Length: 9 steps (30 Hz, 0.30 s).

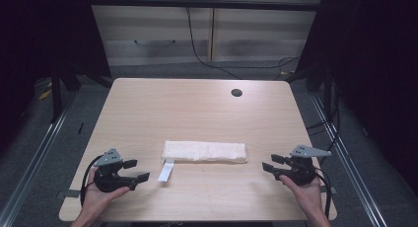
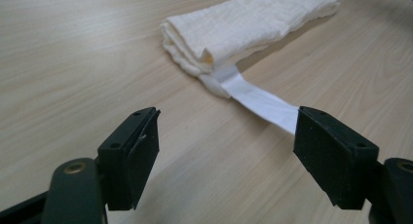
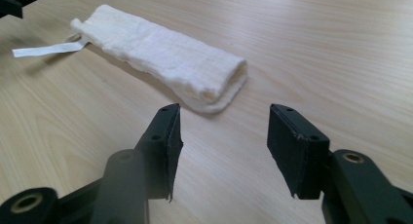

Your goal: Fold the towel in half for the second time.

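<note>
Nearest the person, the left gripper point(image 1: 132, 170) rests low over the wooden table point(image 1: 197, 106) with its jaws standing wide apart and nothing between them; in the left gripper view its right pad point(image 2: 331, 156) sits just in front of the free end of a white label tag point(image 2: 258, 101), not pressing on it. The right gripper point(image 1: 272, 163) hangs at the opposite side, jaws likewise spread and empty, its own camera looking along them at bare wood just short of the cloth. Between the two claws, a little ahead of each, lies the folded white towel point(image 1: 204, 151), a long narrow bundle laid crosswise on the table, its left end facing the left claw and its rounded, layered right end point(image 3: 214, 83) facing the right one. The tag trails out from the towel's left end toward the left claw. The layout reads as a finished fold: the cloth lies flat and compact, and both claws stand clear of its ends, apparently so as not to disturb the layers. Farther off, a round cable hole point(image 1: 236, 93) marks the table's far part.
</note>
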Tool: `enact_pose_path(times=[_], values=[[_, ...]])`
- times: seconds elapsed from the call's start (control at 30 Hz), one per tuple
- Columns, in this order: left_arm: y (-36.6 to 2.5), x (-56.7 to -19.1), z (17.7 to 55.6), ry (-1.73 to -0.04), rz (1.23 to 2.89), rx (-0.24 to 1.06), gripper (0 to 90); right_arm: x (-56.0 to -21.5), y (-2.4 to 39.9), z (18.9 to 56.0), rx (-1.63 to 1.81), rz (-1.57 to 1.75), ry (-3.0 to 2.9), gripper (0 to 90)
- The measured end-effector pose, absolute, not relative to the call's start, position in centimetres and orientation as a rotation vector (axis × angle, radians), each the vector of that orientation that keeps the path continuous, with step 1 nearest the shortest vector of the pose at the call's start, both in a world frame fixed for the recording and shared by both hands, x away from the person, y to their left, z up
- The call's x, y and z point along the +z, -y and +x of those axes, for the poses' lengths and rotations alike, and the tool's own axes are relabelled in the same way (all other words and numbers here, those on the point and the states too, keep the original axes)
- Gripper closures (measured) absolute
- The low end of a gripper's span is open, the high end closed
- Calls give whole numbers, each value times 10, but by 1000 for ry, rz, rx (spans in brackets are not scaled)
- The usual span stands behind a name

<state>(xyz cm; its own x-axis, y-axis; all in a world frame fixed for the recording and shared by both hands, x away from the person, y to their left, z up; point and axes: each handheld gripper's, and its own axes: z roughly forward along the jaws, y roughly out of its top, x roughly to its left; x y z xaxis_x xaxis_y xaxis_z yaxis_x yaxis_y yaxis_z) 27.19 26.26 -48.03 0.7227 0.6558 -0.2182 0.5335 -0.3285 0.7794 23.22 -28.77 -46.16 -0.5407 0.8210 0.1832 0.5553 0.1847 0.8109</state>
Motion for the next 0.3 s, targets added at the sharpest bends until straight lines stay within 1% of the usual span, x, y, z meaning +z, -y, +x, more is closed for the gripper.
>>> enact_pose_path(times=[0.17,0.23,0.3], values=[[-273,-490,276,-973,1985,174,182,-473,299,222,1286,1366,-2115,409],[-276,-492,278,-992,1981,179,192,-476,301,221,1277,1376,-2116,405],[-276,-493,278,-1001,1977,180,187,-479,300,222,1259,1386,-2109,376]])
